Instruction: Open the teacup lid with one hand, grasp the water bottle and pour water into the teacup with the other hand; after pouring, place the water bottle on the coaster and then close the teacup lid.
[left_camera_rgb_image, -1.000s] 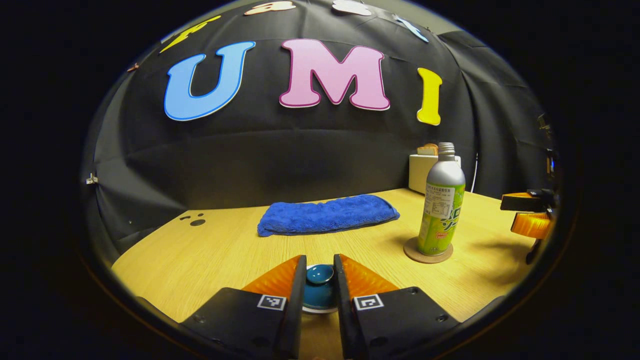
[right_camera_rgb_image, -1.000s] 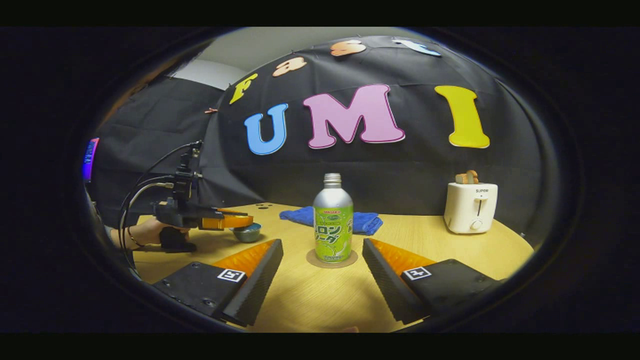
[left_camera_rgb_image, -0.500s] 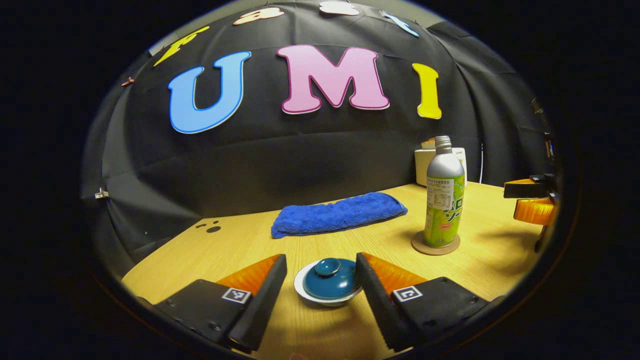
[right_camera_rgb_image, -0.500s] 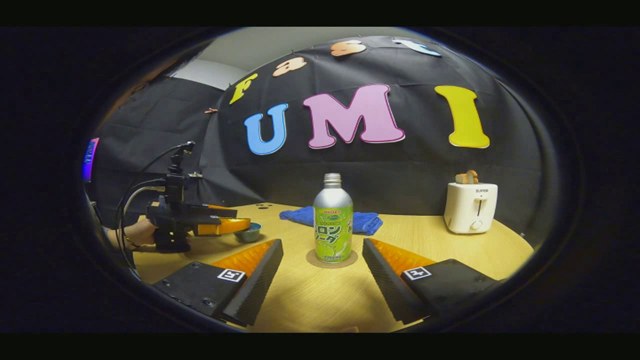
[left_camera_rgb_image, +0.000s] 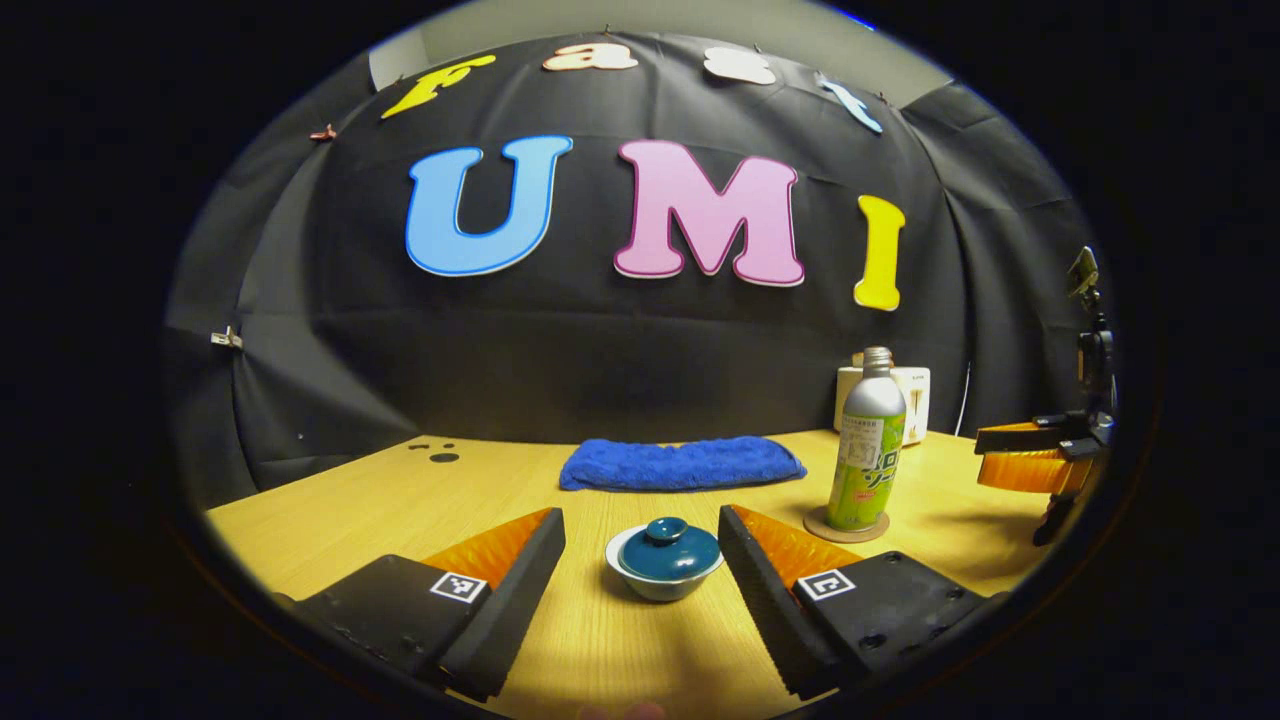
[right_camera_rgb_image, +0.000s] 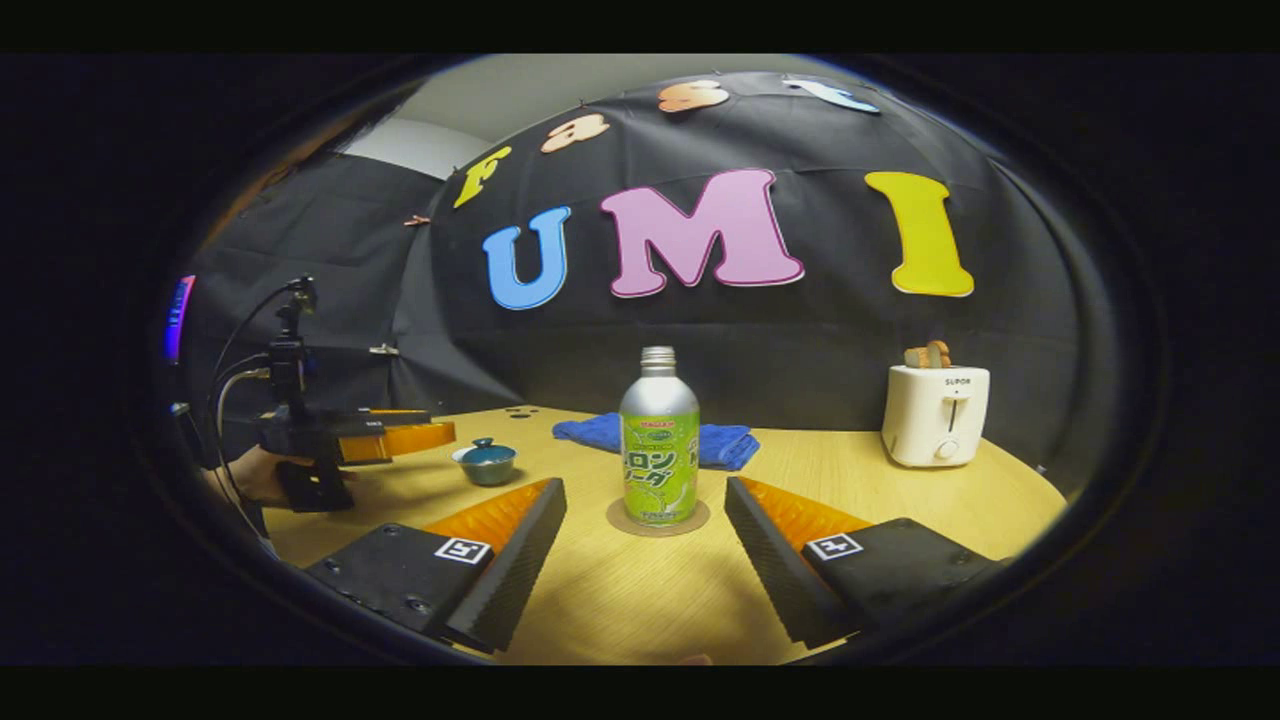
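Note:
A teacup (left_camera_rgb_image: 665, 570) with its teal lid (left_camera_rgb_image: 668, 548) on stands on the wooden table (left_camera_rgb_image: 400, 500). My left gripper (left_camera_rgb_image: 640, 515) is open, one finger on each side of the cup, a little short of it and not touching. The teacup (right_camera_rgb_image: 485, 463) also appears at the left of the right gripper view, beside the left gripper (right_camera_rgb_image: 400, 437) and the hand (right_camera_rgb_image: 245, 475) holding it. A silver and green water bottle (right_camera_rgb_image: 657, 450) stands upright on a round coaster (right_camera_rgb_image: 690, 522). My right gripper (right_camera_rgb_image: 645, 487) is open, just in front of the bottle.
A folded blue towel (left_camera_rgb_image: 680, 463) lies at the back of the table. A white toaster (right_camera_rgb_image: 935, 415) with bread in it stands at the back right. The right gripper (left_camera_rgb_image: 1030, 455) hangs at the right edge of the left gripper view, past the bottle (left_camera_rgb_image: 866, 450).
My left gripper was shut on the lid's knob, then opened and drew back from the cup. The lid stays on the cup. The right gripper and bottle have barely moved.

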